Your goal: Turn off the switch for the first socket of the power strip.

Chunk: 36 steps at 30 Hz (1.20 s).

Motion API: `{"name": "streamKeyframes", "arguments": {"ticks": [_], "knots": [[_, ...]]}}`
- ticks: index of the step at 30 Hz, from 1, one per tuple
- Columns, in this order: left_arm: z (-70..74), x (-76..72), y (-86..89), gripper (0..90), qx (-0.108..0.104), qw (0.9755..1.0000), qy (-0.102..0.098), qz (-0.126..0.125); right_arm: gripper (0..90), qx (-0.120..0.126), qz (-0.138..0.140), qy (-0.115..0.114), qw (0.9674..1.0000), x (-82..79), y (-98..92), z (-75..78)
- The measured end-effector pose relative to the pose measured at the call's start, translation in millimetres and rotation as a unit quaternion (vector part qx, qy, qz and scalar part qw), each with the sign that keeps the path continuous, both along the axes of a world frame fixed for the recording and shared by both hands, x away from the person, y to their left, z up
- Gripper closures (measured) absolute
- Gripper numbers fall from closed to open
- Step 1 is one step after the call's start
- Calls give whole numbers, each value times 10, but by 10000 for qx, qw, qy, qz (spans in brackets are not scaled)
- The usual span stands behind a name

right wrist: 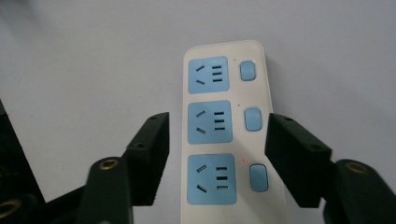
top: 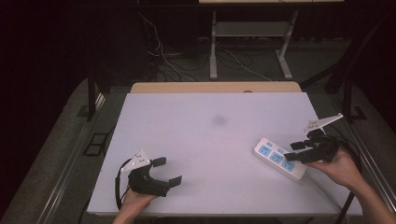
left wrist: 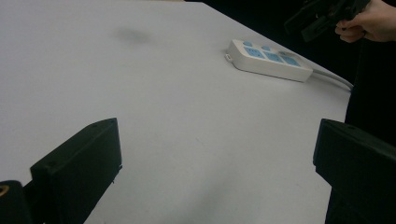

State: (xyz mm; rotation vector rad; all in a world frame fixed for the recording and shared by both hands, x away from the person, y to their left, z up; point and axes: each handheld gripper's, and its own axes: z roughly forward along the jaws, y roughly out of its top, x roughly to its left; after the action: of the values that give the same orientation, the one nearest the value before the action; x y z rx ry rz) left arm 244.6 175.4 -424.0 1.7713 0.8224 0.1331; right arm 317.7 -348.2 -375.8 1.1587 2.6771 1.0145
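Observation:
A white power strip point(top: 280, 158) point(left wrist: 268, 59) point(right wrist: 224, 126) with three blue sockets and three blue switches lies flat on the white tabletop point(top: 210, 135) at the right. My right gripper point(top: 295, 150) point(right wrist: 218, 135) hovers just above its near end. The jaws stand apart, one over each long side of the strip, and press on nothing. In the left gripper view the right gripper point(left wrist: 303, 25) hangs clear above the strip. My left gripper point(top: 167, 171) point(left wrist: 217, 144) rests near the front left edge, wide open over bare table.
The strip's white cable point(top: 322, 186) point(left wrist: 334, 79) runs off the table's right front. A faint dark smudge point(top: 219, 120) marks the middle of the tabletop. A wooden edge point(top: 215, 87) borders the far side, with dark floor and loose wires beyond.

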Motion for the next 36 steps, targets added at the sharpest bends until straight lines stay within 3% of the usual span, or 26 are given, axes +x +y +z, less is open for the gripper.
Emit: {"name": "streamKeyframes", "arguments": {"ticks": [12, 20, 36], "knots": [[-5, 0, -2, 0, 17, 10000, 9, -14, 653, -74, 85, 106, 9999, 34, -8, -39], [-7, 0, -5, 0, 16, 10000, 13, -17, 885, -180, 31, 162, 9997, 66, -30, -74], [-9, 0, -1, 0, 28, 10000, 14, -16, 895, -433, -110, 367, 9983, 173, -72, -193]]}}
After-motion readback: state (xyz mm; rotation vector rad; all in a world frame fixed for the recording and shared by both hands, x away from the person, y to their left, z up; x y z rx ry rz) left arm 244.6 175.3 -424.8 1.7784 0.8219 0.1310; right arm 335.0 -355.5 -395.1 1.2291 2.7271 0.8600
